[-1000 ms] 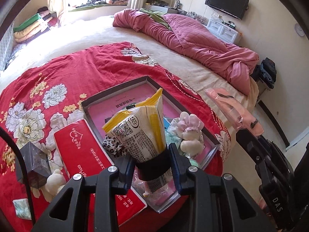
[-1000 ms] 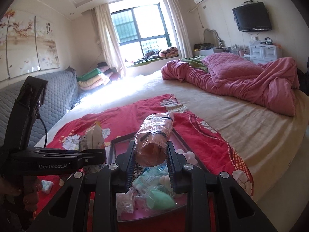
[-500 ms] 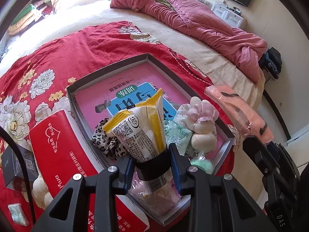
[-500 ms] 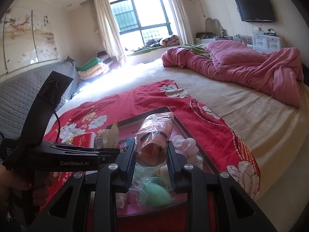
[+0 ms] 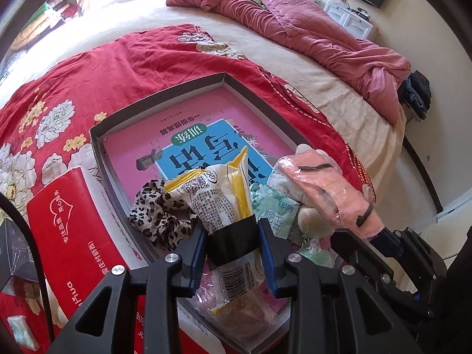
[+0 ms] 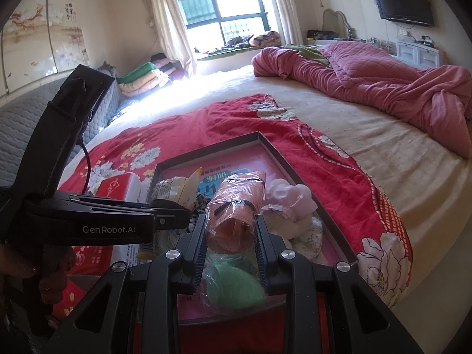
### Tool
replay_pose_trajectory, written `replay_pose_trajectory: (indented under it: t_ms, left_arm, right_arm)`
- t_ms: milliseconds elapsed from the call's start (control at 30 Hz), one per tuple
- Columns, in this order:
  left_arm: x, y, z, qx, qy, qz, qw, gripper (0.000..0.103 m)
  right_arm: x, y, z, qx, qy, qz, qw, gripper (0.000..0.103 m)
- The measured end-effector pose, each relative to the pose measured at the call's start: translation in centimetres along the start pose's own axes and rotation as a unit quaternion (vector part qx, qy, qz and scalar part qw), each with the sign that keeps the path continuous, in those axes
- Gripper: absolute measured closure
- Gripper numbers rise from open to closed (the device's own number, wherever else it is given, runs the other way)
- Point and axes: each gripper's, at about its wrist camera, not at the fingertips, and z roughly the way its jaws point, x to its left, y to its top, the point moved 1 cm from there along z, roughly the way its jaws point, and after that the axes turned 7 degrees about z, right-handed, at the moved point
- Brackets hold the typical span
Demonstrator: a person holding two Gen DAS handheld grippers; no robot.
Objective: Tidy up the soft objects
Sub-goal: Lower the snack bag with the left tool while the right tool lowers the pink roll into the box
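Both grippers sink toward the tray (image 5: 165,94), which now fills mid-frame in each view. The pink packet (image 5: 327,188) swings from the right edge inward beside the yellow packet (image 5: 218,194).

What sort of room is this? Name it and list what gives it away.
Most likely a home bedroom. A large bed fills the room, with a rumpled pink quilt and a red floral cover on it. A wall-mounted television and folded blankets stacked by the curtained window fit that too.
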Motion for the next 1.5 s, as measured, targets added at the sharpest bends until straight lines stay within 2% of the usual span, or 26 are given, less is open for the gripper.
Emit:
replay_pose_trajectory:
  t_ms: [467, 733, 800, 967, 1267, 1400, 1500]
  left_arm:
    - [0.4, 0.2, 0.9, 0.008, -0.006, -0.013, 0.9999, 0.069]
    - [0.4, 0.2, 1.0, 0.011, -0.003, -0.014, 0.9998, 0.069]
    - [0.3, 0.3, 1.1, 0.012, -0.002, -0.014, 0.9998, 0.069]
    - [0.3, 0.3, 1.2, 0.013, 0.0, -0.012, 0.9998, 0.069]
    - [0.1, 0.3, 1.0, 0.015, 0.001, -0.013, 0.9998, 0.063]
    - [0.3, 0.2, 0.1, 0.006, 0.001, -0.017, 0.9998, 0.058]
    - [0.4, 0.1, -0.7, -0.001, 0.003, -0.019, 0.9998, 0.057]
  right_arm:
    - [-0.5, -0.8, 1.9, 0.029, -0.005, 0.006, 1.0, 0.07]
    - [-0.8, -1.0, 2.2, 0.04, -0.009, 0.013, 0.999, 0.062]
    - [-0.9, -0.9, 2.1, 0.038, -0.011, 0.016, 0.999, 0.054]
    - [-1.2, -0.9, 1.6, 0.031, -0.011, 0.023, 0.999, 0.046]
    - [-1.7, -0.6, 0.6, 0.012, -0.017, 0.036, 0.999, 0.045]
    - [-2.2, -0.4, 0.2, 0.003, -0.015, 0.049, 0.999, 0.04]
    - [-2.4, -0.3, -0.1, -0.005, -0.017, 0.058, 0.998, 0.039]
